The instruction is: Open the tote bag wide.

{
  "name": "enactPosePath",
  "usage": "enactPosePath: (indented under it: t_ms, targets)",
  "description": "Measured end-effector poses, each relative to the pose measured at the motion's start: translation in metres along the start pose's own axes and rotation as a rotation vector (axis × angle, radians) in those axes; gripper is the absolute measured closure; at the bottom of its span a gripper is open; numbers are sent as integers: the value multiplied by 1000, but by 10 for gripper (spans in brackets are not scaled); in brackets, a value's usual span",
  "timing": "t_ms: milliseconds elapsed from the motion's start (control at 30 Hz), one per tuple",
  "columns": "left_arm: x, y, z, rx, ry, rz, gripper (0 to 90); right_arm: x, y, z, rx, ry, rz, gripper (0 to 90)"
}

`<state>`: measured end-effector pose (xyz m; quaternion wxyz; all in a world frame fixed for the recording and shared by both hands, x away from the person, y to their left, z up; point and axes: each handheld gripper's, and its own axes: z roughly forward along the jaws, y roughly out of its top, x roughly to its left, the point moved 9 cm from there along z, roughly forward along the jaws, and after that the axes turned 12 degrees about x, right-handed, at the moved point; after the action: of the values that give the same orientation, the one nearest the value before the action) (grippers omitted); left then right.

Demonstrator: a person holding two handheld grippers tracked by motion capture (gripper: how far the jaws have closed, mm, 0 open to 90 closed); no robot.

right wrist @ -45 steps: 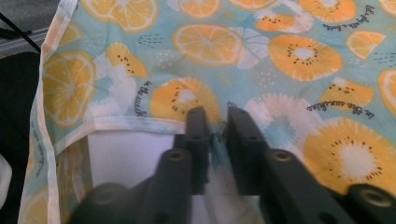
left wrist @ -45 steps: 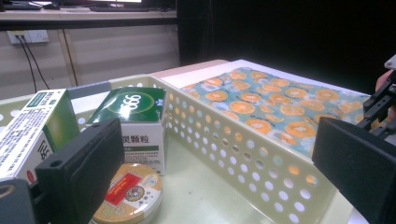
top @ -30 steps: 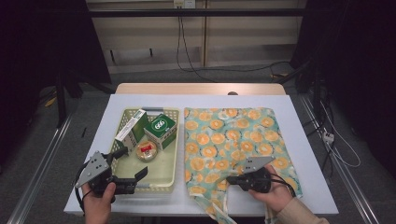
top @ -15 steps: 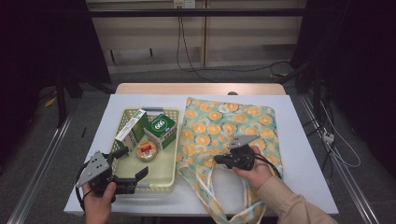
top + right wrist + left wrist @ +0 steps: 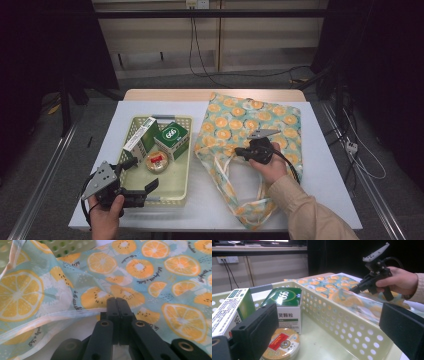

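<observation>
The person is opening the cloth bag point(image 5: 250, 125) that lies on the right half of the white table point(image 5: 320, 190), just beside the basket point(image 5: 172, 192). The right gripper point(image 5: 239, 151) has its jaws pressed together on the upper layer of the bag at the mouth edge; in the right gripper view the hem of the cloth runs straight into the closed jaws. The cloth there looks lifted away from the lower layer, and the two handles point(image 5: 240, 200) trail toward the person.

The left gripper point(image 5: 141, 175) waits at the near end of the basket with its jaws spread wide and nothing between them. Inside the basket I see a green box point(image 5: 172, 140), a longer white and green box point(image 5: 140, 141) and a small round tin point(image 5: 156, 161).

I judge this to be the step of making the bag ready for packing. Next, the right gripper should probably keep the edge raised so that the mouth is open, while the left gripper goes down on one item, perhaps the round tin, which lies nearest to it.
</observation>
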<state>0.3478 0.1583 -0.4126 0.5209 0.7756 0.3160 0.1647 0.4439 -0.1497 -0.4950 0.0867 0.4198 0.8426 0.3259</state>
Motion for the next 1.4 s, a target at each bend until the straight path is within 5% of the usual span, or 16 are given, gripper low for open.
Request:
enactPosePath:
  t_ms: [500, 700, 867, 1067, 1133, 1333, 1400]
  targets:
    - [-1, 2, 0, 1, 2, 11, 23, 9, 4, 15, 5, 25, 11, 894]
    - [0, 1, 0, 1, 1, -8, 23, 16, 1, -7, -1, 86, -63, 548]
    - [-1, 2, -1, -1, 0, 0, 23, 10, -9, -26, 19, 45, -97, 385]
    - [-2, 1, 1, 6, -1, 3, 23, 7, -28, -28, 74, 5, -175, 455]
    - [-2, 2, 1, -1, -3, -2, 23, 2, -30, -22, 78, -7, -168, 499]
    - [-2, 1, 2, 4, -5, -6, 23, -6, -38, -2, 138, -2, -144, 871]
    - [-1, 1, 2, 7, -3, 3, 23, -11, -38, -1, 117, 19, -89, 900]
